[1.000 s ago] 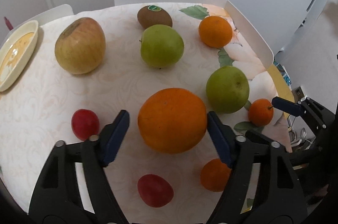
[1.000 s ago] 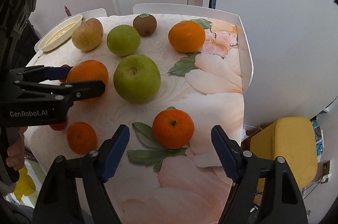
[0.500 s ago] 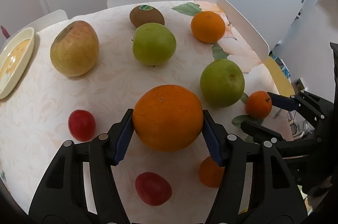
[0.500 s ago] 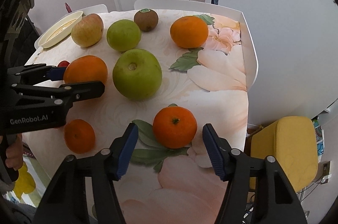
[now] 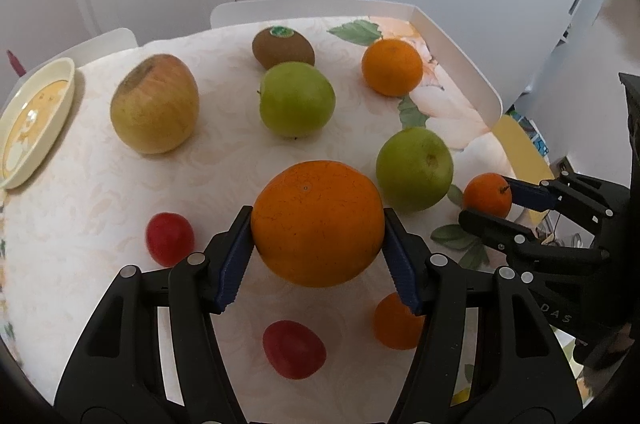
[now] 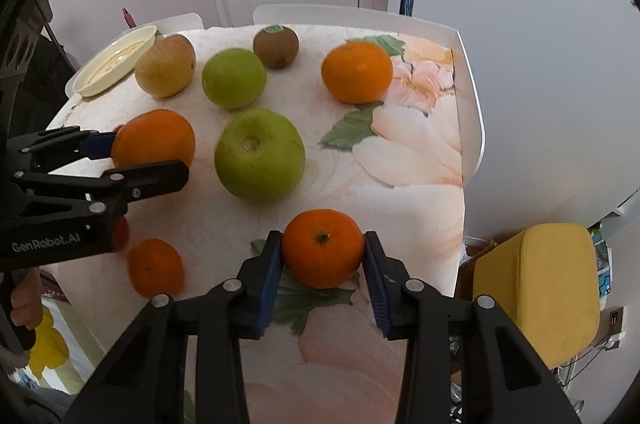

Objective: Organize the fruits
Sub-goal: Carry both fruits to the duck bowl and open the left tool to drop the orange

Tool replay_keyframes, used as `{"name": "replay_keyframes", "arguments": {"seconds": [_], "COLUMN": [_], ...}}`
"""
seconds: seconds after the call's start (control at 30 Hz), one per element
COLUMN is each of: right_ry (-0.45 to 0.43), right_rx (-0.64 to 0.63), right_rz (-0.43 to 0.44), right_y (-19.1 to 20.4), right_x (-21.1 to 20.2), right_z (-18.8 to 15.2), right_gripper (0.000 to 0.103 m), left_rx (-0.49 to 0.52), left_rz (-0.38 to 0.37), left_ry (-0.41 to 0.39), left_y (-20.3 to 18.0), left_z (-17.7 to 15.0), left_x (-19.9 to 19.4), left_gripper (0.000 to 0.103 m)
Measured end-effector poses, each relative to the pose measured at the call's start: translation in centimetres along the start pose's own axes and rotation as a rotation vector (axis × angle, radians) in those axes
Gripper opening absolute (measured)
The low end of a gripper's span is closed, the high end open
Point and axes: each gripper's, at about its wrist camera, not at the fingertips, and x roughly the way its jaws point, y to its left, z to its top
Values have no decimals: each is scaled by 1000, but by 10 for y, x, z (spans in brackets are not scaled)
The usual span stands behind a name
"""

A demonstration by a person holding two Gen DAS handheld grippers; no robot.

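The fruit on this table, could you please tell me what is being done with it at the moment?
A person is sorting fruit with a handheld tool in each hand. The left tool is shut on the large round orange, and the right tool is shut on the small orange tangerine. Two green apples, a yellow-red apple, a brown kiwi, more oranges and two small red fruits lie loose on the floral tablecloth.

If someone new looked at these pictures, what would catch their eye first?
Most likely the big orange clamped in the left claw at the table's middle, and the small tangerine gripped by the right claw near the front edge. Behind them, two green apples stand out.
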Motion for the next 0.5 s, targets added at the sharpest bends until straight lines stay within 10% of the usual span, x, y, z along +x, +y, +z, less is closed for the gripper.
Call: {"name": "replay_keyframes", "arguments": {"seconds": [0.5], "right_ry": [-89], "right_rx": [-75], "right_rz": [48], "right_y": [38], "right_x": [-47], "right_z": [53], "right_gripper": [36], "left_rx": [-78], "left_rz": [43], "left_ry": [-153], "left_y": [45], "left_z": [28], "left_x": [-75], "left_gripper": [66]}}
